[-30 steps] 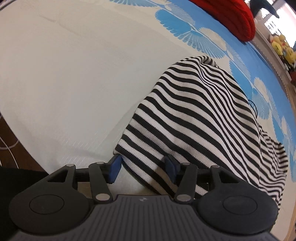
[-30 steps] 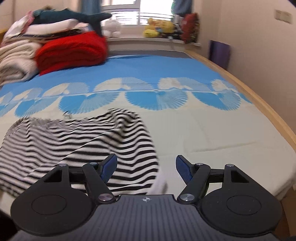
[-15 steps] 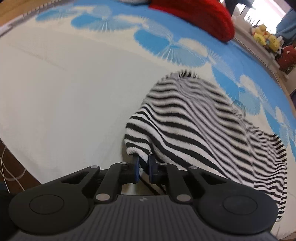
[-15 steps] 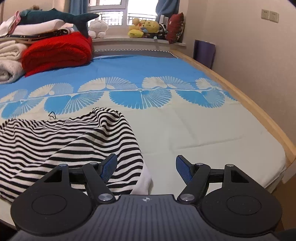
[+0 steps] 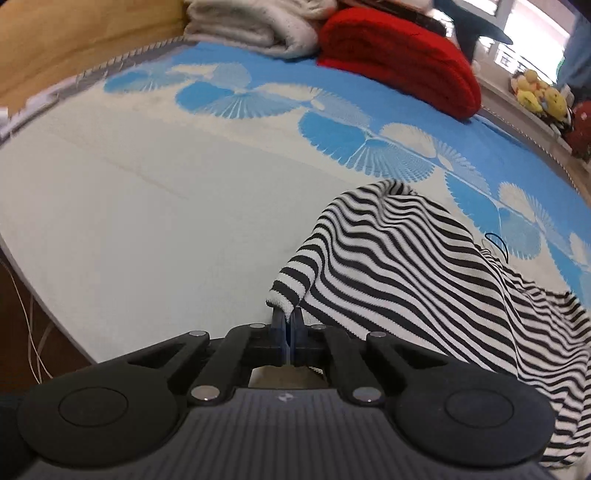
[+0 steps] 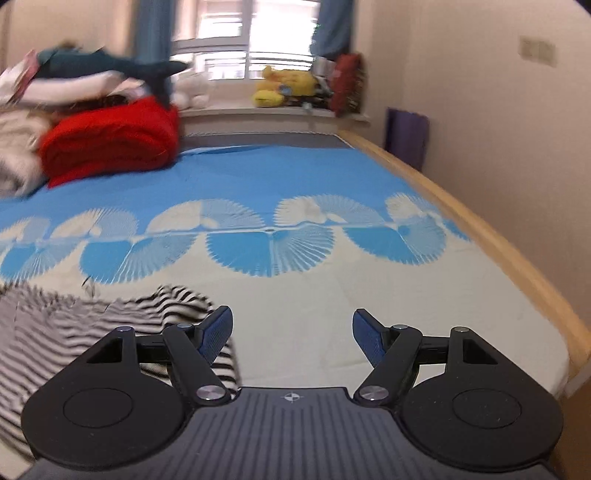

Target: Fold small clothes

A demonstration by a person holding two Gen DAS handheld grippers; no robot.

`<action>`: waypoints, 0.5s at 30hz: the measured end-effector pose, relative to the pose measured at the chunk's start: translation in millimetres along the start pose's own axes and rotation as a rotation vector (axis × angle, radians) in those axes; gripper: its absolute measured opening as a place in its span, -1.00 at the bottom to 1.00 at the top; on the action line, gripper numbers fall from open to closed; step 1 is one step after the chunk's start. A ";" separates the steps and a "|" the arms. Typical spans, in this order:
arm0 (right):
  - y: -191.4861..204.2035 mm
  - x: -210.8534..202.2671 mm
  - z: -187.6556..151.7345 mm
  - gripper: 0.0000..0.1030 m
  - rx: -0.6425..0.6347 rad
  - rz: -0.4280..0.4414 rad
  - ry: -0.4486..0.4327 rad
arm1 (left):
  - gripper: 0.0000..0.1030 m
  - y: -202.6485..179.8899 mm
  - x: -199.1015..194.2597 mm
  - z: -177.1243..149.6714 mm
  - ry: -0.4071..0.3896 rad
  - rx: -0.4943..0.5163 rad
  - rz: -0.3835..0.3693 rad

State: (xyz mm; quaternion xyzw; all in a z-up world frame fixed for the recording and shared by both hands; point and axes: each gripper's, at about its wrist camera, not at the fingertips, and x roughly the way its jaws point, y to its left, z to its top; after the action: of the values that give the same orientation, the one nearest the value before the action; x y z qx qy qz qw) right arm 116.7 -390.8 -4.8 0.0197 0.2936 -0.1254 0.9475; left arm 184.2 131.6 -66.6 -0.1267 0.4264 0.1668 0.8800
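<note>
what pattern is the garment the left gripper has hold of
Black and white horizontal stripes on the garment, clearest in the left wrist view.

A bed (image 6: 498, 236) with a light wooden frame carries a cream and blue fan-patterned sheet (image 5: 129, 206). On it lie a black-and-white striped knit garment (image 5: 424, 266), a folded red blanket (image 5: 399, 59) and whitish folded blankets (image 5: 251, 26).

Black tongs (image 6: 291, 334), blue pads (image 6: 216, 332), silver screws, ribbed grey housing.
</note>
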 end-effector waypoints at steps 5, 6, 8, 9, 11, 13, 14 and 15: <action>-14.2 9.3 -11.3 0.42 0.085 -0.020 0.024 | -0.97 -37.3 -21.1 -6.0 -0.143 0.139 0.026; -14.7 8.5 -13.2 0.42 0.089 -0.013 0.023 | -0.97 -47.5 -25.7 -8.7 -0.175 0.175 0.028; -16.2 6.0 -14.0 0.42 0.095 0.002 0.013 | -0.97 -67.0 -34.4 -14.9 -0.227 0.240 0.021; -17.8 4.3 -12.9 0.42 0.098 0.010 0.002 | -0.97 -77.8 -40.0 -17.5 -0.249 0.265 0.007; -23.0 1.1 -9.9 0.42 0.116 0.022 -0.019 | -0.97 -99.1 -51.4 -19.8 -0.283 0.298 -0.034; -32.1 0.8 -7.3 0.42 0.160 0.027 -0.025 | -0.98 -125.2 -63.9 -22.7 -0.313 0.340 -0.067; -39.2 0.4 -6.6 0.42 0.193 0.025 -0.027 | -0.98 -139.7 -70.0 -24.8 -0.322 0.360 -0.086; -44.8 0.0 -6.1 0.42 0.217 0.023 -0.029 | -0.98 -157.6 -77.7 -28.1 -0.334 0.386 -0.113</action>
State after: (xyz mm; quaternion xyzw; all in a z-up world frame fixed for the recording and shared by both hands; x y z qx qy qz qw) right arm 102.1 -433.5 -8.3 0.1238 0.2643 -0.1461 0.9452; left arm 182.5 -36.8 -9.3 0.0493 0.2913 0.0517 0.9539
